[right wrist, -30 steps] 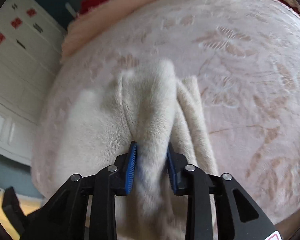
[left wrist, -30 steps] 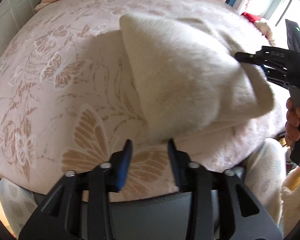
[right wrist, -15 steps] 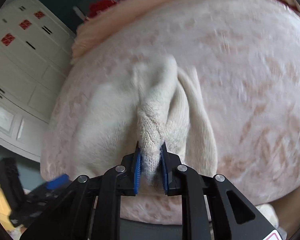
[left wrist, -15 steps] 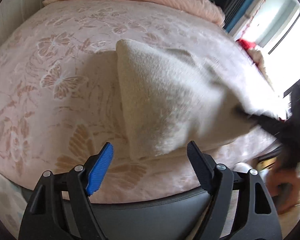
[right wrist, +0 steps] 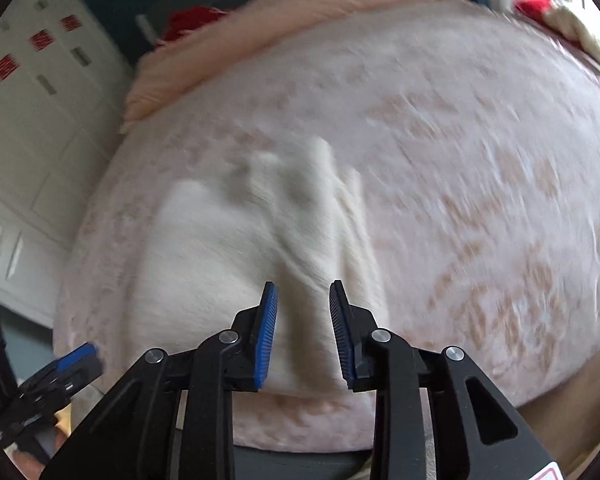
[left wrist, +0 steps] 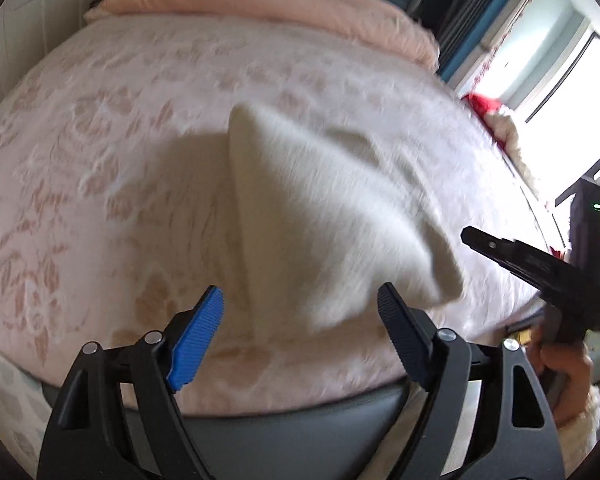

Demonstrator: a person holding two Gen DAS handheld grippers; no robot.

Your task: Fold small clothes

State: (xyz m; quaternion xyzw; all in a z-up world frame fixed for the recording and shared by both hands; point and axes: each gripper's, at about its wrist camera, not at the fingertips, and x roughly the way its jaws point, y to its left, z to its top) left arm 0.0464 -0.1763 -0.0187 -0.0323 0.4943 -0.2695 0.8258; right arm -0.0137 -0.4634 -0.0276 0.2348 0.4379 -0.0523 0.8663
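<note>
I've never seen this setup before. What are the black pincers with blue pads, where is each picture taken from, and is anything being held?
No robot here: a person holds a two-finger gripper in each hand, and a camera on each looks along its fingers. One picture comes from the left gripper, the other from the right gripper. Both face a bed with a pink patterned bedspread, where a cream fuzzy garment lies partly folded. Both sets of jaws stand open. The right ones have a ridge of the garment between them but are not pinching it. The pictures are blurred.

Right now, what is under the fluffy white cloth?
The white cloth lies on the pink flowered blanket, which shows all around it. Whatever sits directly beneath the cloth is covered.
</note>
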